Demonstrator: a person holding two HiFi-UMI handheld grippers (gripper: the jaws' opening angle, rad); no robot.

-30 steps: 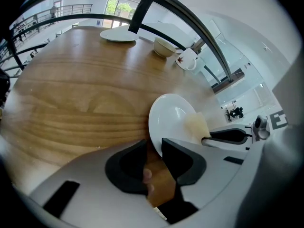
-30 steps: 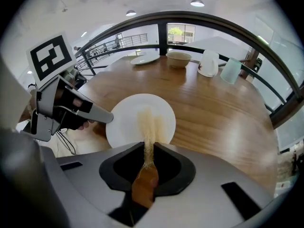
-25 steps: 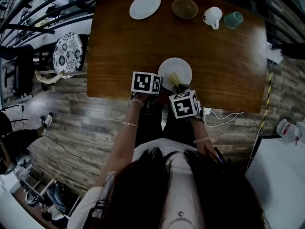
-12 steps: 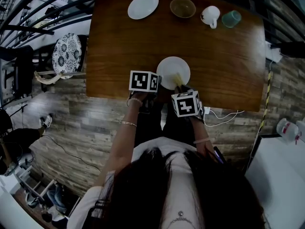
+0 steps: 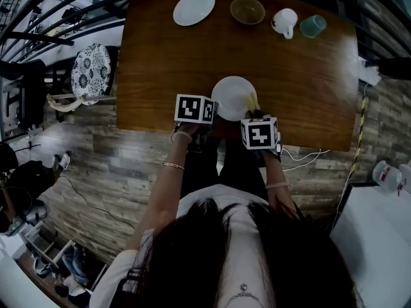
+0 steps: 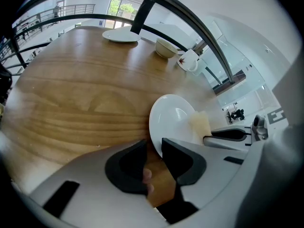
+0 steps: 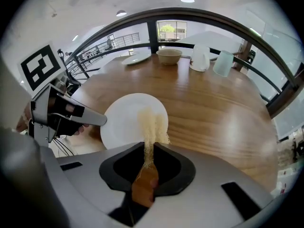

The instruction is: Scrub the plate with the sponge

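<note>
Item under work: a white plate (image 5: 232, 95) lies flat on the wooden table (image 5: 160, 63), close to the near edge and roughly mid-width. A pale yellow, fibrous sponge (image 5: 252, 101) rests on the plate's right side, touching the surface and reaching over the rim there. The plate holds nothing but the sponge.

Right gripper (image 7: 149, 148): jaws closed on the near end of the sponge (image 7: 153, 122), which stands out from them across the plate (image 7: 121, 125).

Left gripper (image 6: 154, 156): jaws pinched on the near left rim of the plate (image 6: 172, 120). The sponge (image 6: 200, 123) lies on the far side of the plate from them, with the right gripper's dark jaw just beside it. Both marker cubes sit side by side at the table edge, slightly apart.

Along the far edge, well apart from the work, left to right:
- a second white plate (image 5: 194, 8)
- a bowl (image 5: 248, 9) with a dark interior, contents not determinable
- a white mug (image 5: 286, 22)
- a teal cup (image 5: 313, 25)

What the mug and cup hold cannot be told.
</note>
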